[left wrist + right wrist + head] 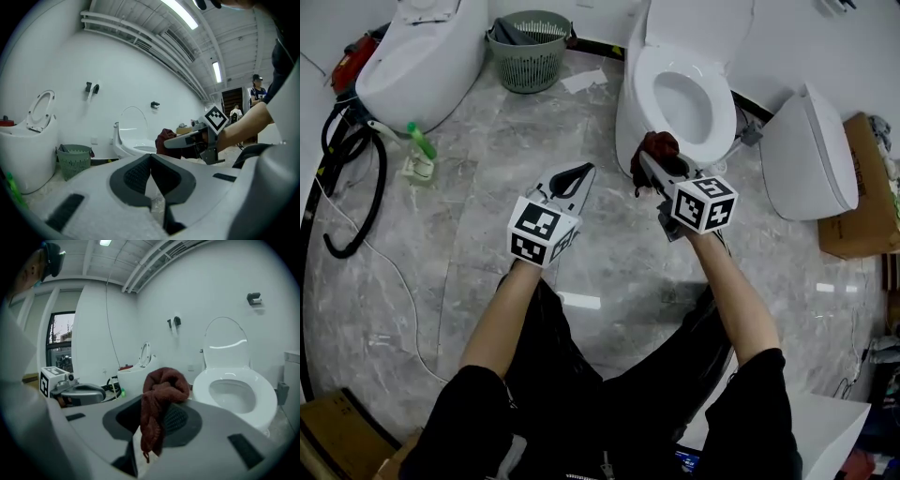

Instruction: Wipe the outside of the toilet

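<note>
A white toilet (675,94) with its lid up stands on the marble floor; it also shows in the right gripper view as the toilet (234,390) just ahead and in the left gripper view as the toilet (131,140). My right gripper (652,167) is shut on a dark red cloth (656,150), held by the toilet's front left rim. The cloth (159,404) hangs bunched from the jaws. My left gripper (578,175) is shut, holds nothing, and hovers over the floor left of the toilet.
A green basket (529,49) stands left of the toilet. Another toilet (422,56) lies at far left with black hoses (347,178) and a green bottle (420,150). A detached toilet part (811,155) and a cardboard box (867,187) sit right.
</note>
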`<action>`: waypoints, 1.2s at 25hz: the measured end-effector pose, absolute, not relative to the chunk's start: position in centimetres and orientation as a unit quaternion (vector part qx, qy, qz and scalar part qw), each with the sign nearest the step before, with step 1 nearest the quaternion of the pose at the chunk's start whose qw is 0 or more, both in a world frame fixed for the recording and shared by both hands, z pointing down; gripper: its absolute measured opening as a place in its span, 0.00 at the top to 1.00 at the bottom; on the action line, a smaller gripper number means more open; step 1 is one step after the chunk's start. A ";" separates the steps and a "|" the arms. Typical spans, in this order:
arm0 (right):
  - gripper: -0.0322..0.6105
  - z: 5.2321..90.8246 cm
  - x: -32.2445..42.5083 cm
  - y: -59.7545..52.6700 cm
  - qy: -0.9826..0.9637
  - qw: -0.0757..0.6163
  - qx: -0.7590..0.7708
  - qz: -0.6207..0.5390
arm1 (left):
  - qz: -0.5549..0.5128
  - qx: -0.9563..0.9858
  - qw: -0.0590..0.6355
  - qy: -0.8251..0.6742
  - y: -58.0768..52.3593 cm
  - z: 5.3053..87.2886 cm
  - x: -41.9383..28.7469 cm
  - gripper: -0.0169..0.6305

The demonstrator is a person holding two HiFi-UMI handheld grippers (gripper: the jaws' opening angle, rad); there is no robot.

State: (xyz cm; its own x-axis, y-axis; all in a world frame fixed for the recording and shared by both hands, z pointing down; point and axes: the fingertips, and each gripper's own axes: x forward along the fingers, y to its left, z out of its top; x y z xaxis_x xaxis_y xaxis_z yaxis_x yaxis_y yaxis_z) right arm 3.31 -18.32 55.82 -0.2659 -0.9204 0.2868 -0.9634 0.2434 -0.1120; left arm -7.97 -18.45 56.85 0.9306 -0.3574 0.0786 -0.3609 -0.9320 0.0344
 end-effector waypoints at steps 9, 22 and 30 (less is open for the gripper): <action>0.79 52.3 1.4 -26.3 -0.757 0.095 0.630 0.146 | 0.050 0.978 -0.005 -0.201 -23.2 56.1 -11.2 0.97; 0.79 58.8 1.9 -37.1 -0.692 0.036 0.698 0.181 | 0.081 0.968 -0.014 -0.236 -28.7 54.9 -19.7 0.97; 0.79 60.3 3.3 -39.7 -0.653 0.038 0.734 0.181 | 0.054 0.971 0.017 -0.233 -32.9 56.5 -18.3 0.97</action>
State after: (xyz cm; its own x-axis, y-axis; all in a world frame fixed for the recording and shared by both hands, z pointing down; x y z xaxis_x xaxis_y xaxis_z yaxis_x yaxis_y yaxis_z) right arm 3.34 -39.68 60.29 0.0816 -0.9455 0.3152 -0.9729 -0.1442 -0.1807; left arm -18.34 -32.89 56.48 0.8857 -0.4505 0.1127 -0.4541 -0.8909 0.0071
